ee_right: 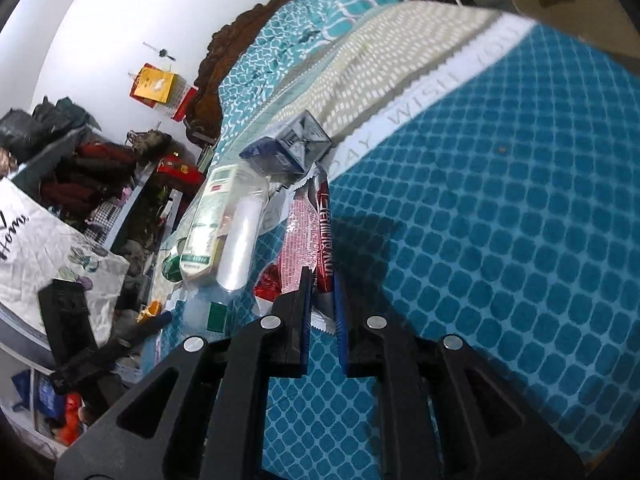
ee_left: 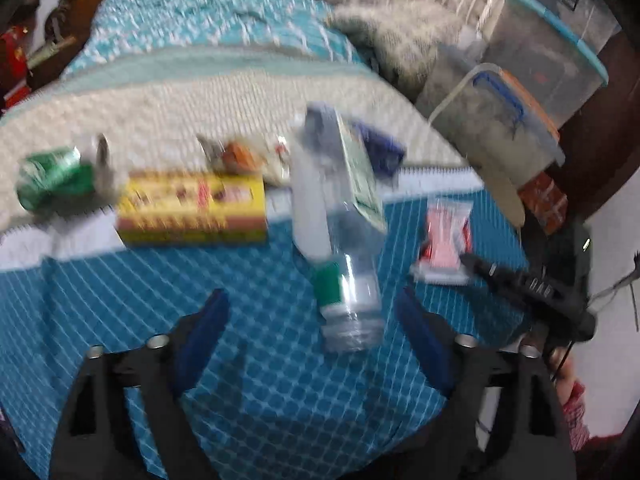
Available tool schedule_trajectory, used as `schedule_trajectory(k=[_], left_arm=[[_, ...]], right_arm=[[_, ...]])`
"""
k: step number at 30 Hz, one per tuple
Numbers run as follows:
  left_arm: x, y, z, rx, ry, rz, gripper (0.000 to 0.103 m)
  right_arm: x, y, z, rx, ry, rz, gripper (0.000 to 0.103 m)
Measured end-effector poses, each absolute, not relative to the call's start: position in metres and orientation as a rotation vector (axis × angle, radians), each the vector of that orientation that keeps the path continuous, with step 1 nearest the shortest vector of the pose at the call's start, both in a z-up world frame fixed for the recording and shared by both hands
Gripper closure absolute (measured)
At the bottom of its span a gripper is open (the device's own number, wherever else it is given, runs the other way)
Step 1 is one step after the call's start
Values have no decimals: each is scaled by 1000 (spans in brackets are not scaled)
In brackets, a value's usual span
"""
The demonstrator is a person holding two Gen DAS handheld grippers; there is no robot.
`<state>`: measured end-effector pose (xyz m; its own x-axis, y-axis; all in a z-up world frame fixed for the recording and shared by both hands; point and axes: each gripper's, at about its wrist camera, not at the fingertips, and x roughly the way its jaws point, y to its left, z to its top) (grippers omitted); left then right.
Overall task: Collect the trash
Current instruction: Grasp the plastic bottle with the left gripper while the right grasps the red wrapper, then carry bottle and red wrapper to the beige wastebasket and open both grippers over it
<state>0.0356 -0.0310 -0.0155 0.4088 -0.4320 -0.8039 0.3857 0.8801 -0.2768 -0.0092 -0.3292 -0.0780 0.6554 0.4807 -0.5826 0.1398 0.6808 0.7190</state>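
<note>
The red wrapper [ee_right: 322, 236] is pinched at its end by the right tongs [ee_right: 323, 280]; it could slip free. The left tongs [ee_left: 312, 320] are held open near the bottle [ee_left: 340, 240], which might be knocked and rolled.

Home bedroom, quilted teal bedspread [ee_right: 500, 216], carved wooden headboard [ee_right: 224, 60], stacked plastic storage bins [ee_left: 548, 60], cluttered shelves [ee_right: 100, 184]

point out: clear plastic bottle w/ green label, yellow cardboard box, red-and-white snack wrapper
clear plastic bottle with green label [ee_left: 344, 264], left wrist view, on the clear body beside the label
yellow cardboard box [ee_left: 192, 208], left wrist view, middle of its printed top face
red-and-white snack wrapper [ee_right: 308, 228], right wrist view, mid-length, ahead of the right tool
</note>
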Motion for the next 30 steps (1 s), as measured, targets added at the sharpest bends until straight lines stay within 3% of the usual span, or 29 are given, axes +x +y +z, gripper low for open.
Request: schedule_trajectory(k=[9,12,15,16,18,20,30], left_arm=[[53,-86,-22,94,1013,-511,17],[63,-98,-34,153,1020,-467,17],[69,-106,-44,196,1018,-433,19],[70,-107,-46,206,1020,-428,23],[73,-109,-53,223,1036,-422,42],[72,-107,-54,211,1032,-429,43],[49,-119,-43,111,1093,-640,43]], right_arm=[[-20,-340,-90,885,872,222,87],[-24,-344,-88,874,868,218,82],[-27,-348,-84,859,856,222,72],[-26,-348,-81,850,853,223,66],[-26,-351,-75,814,839,225,52],[-25,-349,-68,771,824,214,39],[-18,-319,-63,526,832,202,39]])
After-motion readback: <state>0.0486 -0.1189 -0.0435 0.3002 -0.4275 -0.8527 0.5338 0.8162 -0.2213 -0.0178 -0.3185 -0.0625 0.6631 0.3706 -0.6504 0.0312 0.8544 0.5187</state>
